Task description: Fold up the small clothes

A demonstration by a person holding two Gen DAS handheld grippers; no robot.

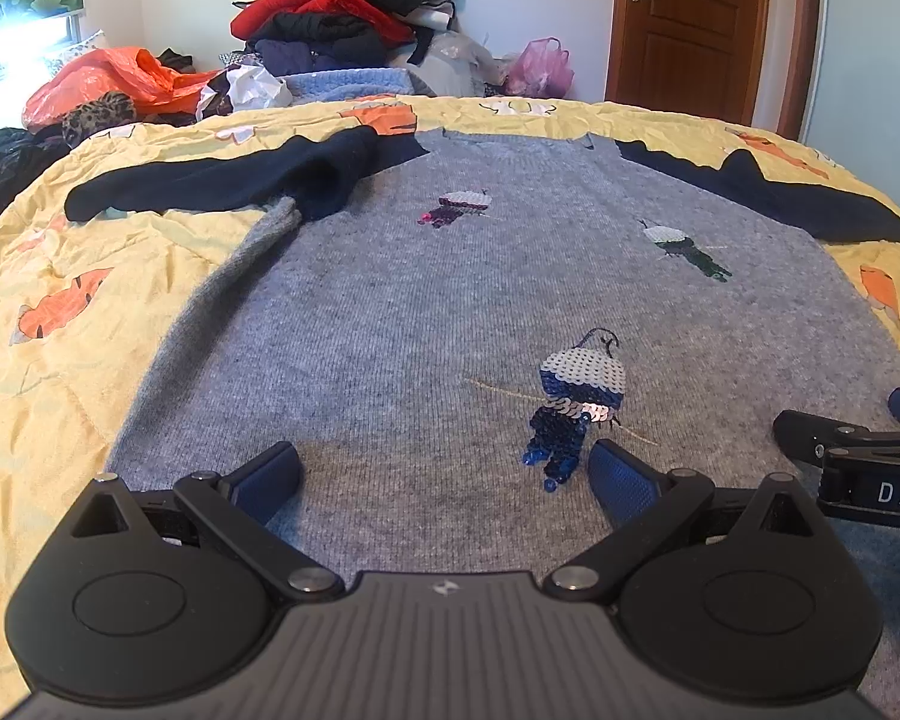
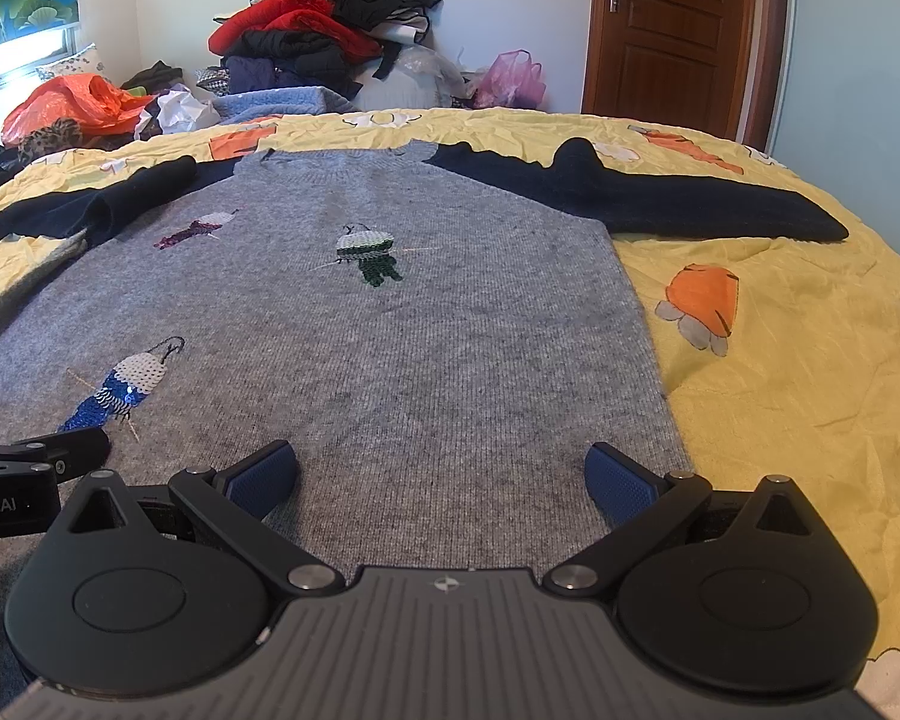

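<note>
A grey sweater [image 1: 426, 312] with navy sleeves is spread front-up on the yellow bedspread [image 1: 78, 300], filling the middle of both views, its neckline toward the top of the frame and its hem at the bottom. The left tongs [image 1: 444, 474] are held wide open low over the hem, nothing between the blue pads [image 1: 621, 480]. The right tongs [image 2: 441, 474] are likewise wide open and empty, over the hem near the sweater's edge at lower right.

Folding is judged not yet begun. The sleeve at upper left [image 1: 210, 180] lies bunched and doubled over itself, with the grey side edge rolled beneath it; if the body is folded first, that lump may be trapped and an uneven fold produced. The sequin figures [image 1: 576, 402] could be snagged if a pad is dragged across them. With the knit lying flat, only the top layer might be pinched, so the back would be left behind. The wrinkled bedspread could also be caught together with the hem.
</note>
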